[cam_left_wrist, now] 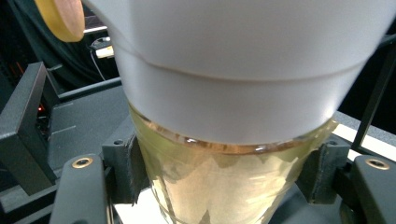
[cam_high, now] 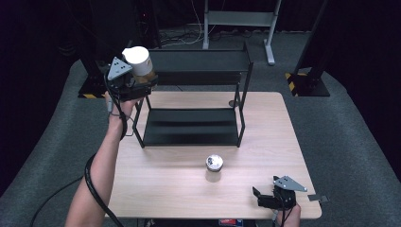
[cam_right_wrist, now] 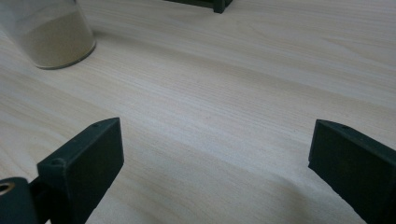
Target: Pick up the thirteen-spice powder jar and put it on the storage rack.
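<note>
1. The left tool is clamped on a white-capped jar of amber contents, held in the air at the far left corner of the black two-tier rack, level with its upper shelf.
2. Judging by that pose, the step in hand is shelving the jar; the next move calls for carrying it right over the shelf lip, lowering it upright, then releasing.
3. The right tool rests low at the near right of the desk, jaws wide, holding nothing.
4. A second, silver-lidded jar stands mid-desk, near side of the rack.
5. No label or writing can be read on either jar.
</note>
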Available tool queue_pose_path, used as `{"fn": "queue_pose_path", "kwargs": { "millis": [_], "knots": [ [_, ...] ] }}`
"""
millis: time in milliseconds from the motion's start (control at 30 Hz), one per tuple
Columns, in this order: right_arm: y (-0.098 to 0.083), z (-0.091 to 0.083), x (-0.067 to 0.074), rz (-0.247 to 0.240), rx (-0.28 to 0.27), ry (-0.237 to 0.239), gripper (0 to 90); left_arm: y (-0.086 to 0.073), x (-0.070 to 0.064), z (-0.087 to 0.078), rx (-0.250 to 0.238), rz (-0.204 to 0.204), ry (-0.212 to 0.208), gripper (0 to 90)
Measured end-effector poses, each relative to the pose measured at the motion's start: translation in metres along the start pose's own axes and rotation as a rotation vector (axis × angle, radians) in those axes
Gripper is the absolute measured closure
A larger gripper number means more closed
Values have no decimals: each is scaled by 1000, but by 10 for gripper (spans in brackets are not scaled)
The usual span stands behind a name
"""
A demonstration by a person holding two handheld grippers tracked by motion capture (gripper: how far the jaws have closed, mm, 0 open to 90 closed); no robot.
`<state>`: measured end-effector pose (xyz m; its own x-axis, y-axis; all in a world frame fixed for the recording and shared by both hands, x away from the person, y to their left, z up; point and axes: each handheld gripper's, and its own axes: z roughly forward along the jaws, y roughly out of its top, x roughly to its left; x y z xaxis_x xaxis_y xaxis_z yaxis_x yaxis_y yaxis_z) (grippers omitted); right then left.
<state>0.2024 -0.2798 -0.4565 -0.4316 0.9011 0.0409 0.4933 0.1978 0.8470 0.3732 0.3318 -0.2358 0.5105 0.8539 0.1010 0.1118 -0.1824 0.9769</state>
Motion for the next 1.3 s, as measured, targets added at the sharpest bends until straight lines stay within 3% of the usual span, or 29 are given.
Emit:
{"fn": "queue_pose_path", "kwargs": {
  "millis": [700,1300],
  "knots": [
    [1,0,0,-3,6,1,15,17,3,4,-12,-4,-12,299],
    [1,0,0,-7,6,3,15,37,8,13,-1,-7,9,299]
  ]
}}
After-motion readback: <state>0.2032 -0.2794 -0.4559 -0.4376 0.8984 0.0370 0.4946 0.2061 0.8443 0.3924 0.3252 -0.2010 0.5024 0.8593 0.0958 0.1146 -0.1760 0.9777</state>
